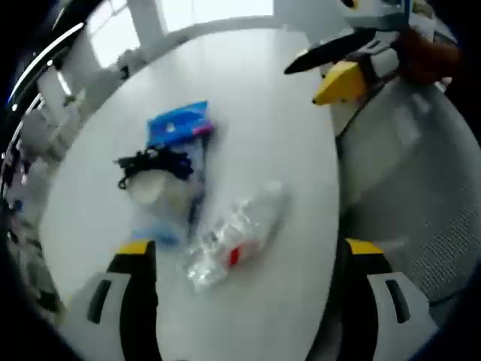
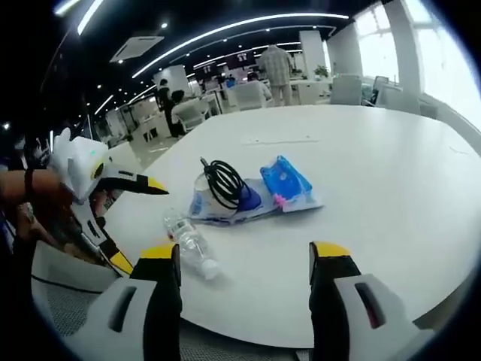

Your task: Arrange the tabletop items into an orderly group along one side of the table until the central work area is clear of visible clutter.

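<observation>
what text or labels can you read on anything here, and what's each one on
No text is readable in either view.
Blue packet: pale and pink marks on the front, too blurred to read.
Plastic bottle: red label, print too blurred to read.
Black cord and white table: no lettering seen.

An open-plan office: long ceiling light strips [image 2: 225,30], desks and chairs [image 2: 248,94] at twelve o'clock beyond the white tabletop [image 2: 376,173], windows [image 2: 443,45] at two.
</observation>
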`<state>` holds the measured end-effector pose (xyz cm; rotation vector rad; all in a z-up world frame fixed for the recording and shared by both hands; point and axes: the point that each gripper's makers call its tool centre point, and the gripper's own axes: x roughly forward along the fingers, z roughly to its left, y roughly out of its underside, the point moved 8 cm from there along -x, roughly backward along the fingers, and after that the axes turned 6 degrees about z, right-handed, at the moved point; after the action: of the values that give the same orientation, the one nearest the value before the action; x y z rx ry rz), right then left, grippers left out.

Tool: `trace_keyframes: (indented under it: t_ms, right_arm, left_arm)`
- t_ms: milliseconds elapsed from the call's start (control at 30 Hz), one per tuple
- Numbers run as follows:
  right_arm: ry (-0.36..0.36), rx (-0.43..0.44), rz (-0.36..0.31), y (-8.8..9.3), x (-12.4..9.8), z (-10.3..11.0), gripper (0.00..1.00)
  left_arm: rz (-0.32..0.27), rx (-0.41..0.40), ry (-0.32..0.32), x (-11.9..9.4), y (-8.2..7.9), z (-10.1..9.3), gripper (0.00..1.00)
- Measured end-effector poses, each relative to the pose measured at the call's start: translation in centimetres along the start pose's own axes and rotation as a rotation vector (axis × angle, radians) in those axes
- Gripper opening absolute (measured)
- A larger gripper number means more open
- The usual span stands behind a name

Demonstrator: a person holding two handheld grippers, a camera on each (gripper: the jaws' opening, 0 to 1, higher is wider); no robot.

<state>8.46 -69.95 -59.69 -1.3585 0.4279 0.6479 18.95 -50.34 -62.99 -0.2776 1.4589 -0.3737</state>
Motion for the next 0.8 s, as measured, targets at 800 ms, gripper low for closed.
trace_keyframes:
  t_ms: [800]
  right_arm:
    - [-0.006, 0.016, -0.004, 0.2, 0.0, 0.0, 0.69]
  left_arm:
    - [0.276, 0.508, 0.219, 7.8, 0.0, 1.4, 0.74]
